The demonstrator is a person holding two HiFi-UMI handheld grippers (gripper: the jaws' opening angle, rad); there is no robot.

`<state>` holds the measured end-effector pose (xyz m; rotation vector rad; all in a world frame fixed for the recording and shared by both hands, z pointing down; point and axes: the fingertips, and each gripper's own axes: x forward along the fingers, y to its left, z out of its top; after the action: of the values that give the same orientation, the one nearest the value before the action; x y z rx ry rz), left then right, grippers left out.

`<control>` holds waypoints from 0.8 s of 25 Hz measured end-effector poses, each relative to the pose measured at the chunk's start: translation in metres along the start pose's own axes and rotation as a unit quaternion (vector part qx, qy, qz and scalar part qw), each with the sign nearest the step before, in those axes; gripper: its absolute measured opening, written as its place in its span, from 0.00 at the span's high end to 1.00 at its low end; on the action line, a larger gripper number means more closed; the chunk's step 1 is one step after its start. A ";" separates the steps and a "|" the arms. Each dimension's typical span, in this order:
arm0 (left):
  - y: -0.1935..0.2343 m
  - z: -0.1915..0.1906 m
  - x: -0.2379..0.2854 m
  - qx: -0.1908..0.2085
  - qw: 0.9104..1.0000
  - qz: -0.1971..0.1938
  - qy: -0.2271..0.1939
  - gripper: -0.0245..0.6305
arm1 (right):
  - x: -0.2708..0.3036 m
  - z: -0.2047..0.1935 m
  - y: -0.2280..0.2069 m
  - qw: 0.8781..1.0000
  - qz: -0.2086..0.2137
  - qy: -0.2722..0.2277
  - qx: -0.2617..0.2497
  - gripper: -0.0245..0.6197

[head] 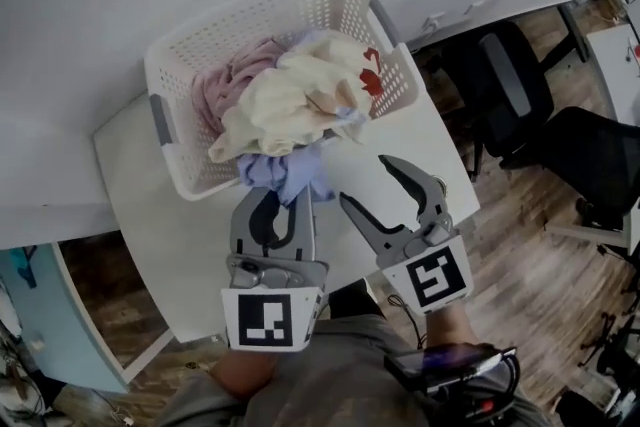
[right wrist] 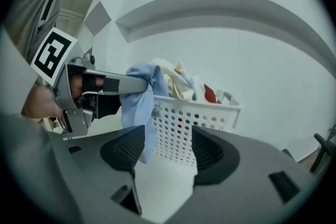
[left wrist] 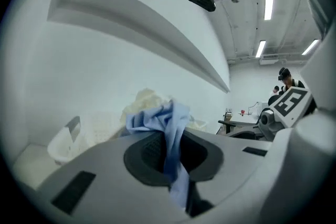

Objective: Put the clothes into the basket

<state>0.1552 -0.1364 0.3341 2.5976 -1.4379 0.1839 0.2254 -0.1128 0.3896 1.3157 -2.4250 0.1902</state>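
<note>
One garment is not yet fully in: a pale blue cloth [head: 282,177] is draped over the near rim of the white basket [head: 165,130], part on the heap and part hanging down toward the table [head: 190,255]. The left gripper [head: 285,207] is pinched tight on a fold of it, with the fabric bunched between the pads and trailing below them. The right gripper [head: 368,183] stands with its jaws apart and nothing between the pads, the cloth's hanging tail just ahead of it. To do this step well, the fold should probably be lifted clear of the rim, carried toward the back wall and let go above the cream garment [head: 290,100]. The free gripper could gather the tail so that it does not snag. The heap sits high, so a drop near the edge may slide back out. The basket's floor is hidden under the pile. Whether the tail touches the table cannot be told, nor whether the red patch [head: 370,75] is a separate piece or print.
</note>
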 end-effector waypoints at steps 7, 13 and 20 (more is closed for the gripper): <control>0.020 0.080 0.027 0.039 0.999 0.014 -0.035 0.91 | -0.004 0.061 -0.022 0.999 -0.007 -0.036 -0.015 0.52; 0.025 0.116 0.058 0.061 0.997 0.022 -0.041 0.91 | 0.000 0.090 -0.047 0.998 -0.006 -0.060 -0.012 0.53; 0.051 0.143 0.072 0.078 0.994 0.060 -0.048 0.91 | 0.007 0.119 -0.065 0.996 -0.005 -0.081 -0.023 0.53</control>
<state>0.1542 -0.2518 0.2119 2.6760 -1.6772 0.1962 0.2455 -0.1892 0.2787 1.3704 -2.5400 0.0246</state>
